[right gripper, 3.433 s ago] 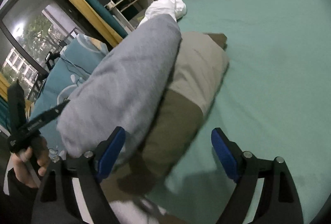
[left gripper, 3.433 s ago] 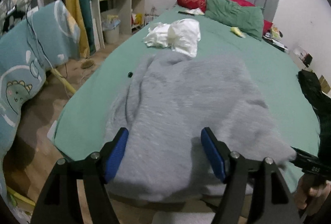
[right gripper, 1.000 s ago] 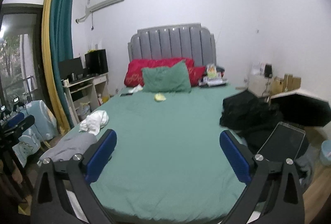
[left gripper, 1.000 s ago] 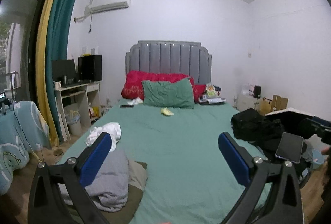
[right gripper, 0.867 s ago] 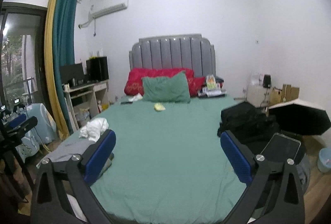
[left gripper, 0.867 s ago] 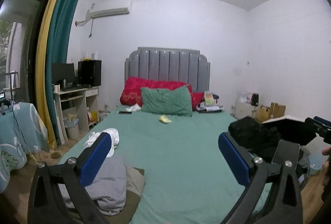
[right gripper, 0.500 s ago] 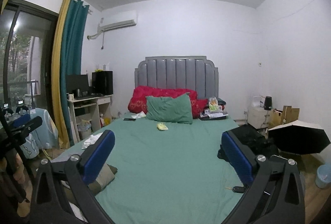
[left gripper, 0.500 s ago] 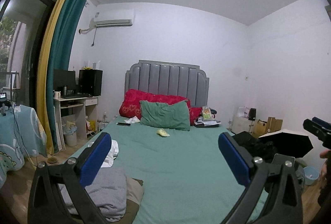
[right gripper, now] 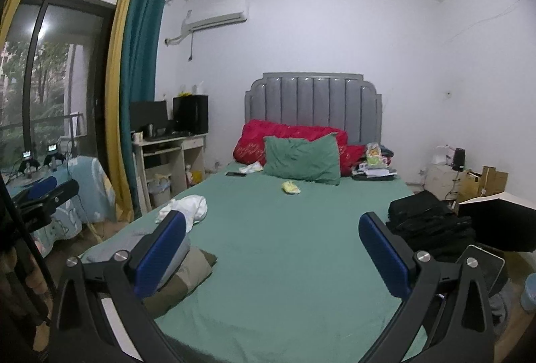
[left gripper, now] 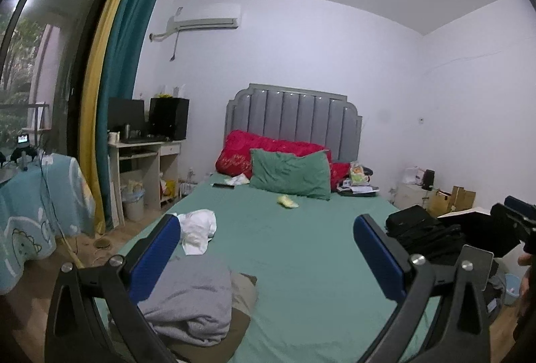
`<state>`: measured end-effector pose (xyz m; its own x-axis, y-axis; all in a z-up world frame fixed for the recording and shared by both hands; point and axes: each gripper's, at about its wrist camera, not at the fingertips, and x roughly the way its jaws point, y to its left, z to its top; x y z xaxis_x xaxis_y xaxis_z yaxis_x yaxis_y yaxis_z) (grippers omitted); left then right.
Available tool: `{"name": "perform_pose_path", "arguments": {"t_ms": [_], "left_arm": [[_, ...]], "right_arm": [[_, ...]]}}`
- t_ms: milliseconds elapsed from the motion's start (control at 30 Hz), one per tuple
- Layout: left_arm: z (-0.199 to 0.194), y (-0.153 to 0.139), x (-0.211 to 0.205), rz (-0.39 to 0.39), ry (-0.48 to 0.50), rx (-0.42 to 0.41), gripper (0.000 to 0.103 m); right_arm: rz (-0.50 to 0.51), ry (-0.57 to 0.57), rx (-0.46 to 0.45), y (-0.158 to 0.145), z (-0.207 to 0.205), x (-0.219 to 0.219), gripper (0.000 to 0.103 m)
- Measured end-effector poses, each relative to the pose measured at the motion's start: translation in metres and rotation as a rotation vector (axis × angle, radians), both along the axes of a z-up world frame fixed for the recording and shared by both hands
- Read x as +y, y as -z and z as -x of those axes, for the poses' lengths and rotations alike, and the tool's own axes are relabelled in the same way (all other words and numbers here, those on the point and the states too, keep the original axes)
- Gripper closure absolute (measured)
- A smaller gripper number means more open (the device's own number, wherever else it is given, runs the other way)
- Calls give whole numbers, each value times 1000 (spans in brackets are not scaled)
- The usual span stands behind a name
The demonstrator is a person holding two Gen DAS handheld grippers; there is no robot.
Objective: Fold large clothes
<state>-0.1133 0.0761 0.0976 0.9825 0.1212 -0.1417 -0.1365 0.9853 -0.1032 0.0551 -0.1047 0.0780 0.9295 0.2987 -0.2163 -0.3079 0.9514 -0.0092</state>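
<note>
A folded grey garment (left gripper: 196,299) lies on top of a folded olive-brown garment (left gripper: 243,291) at the near left corner of the green bed (left gripper: 301,249). The same stack shows in the right wrist view, the grey garment (right gripper: 117,244) over the olive one (right gripper: 191,269). A crumpled white garment (left gripper: 197,229) (right gripper: 187,207) lies further up the left side. My left gripper (left gripper: 268,257) is open and empty, held up level above the foot of the bed. My right gripper (right gripper: 273,254) is open and empty too.
Red and green pillows (left gripper: 289,173) lean on the grey headboard. A pile of black clothes (left gripper: 422,234) (right gripper: 428,222) sits at the bed's right edge, with a black umbrella (right gripper: 502,222) beyond. A desk (left gripper: 144,162) and curtains stand left. A blue printed cloth (left gripper: 37,212) hangs at far left.
Both grippers lifted away from the folded grey garment and tilted up to face the headboard. The view keeps rising, so more ceiling shows. Both stay open.
</note>
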Motion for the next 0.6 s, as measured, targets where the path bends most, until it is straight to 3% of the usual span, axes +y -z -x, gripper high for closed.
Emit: {"name": "perform_pose_path", "arguments": {"t_ms": [600], "left_arm": [[-2,4,-2,13,22,14,0]], "right_arm": [[2,-15,23,7,0,1,1]]}}
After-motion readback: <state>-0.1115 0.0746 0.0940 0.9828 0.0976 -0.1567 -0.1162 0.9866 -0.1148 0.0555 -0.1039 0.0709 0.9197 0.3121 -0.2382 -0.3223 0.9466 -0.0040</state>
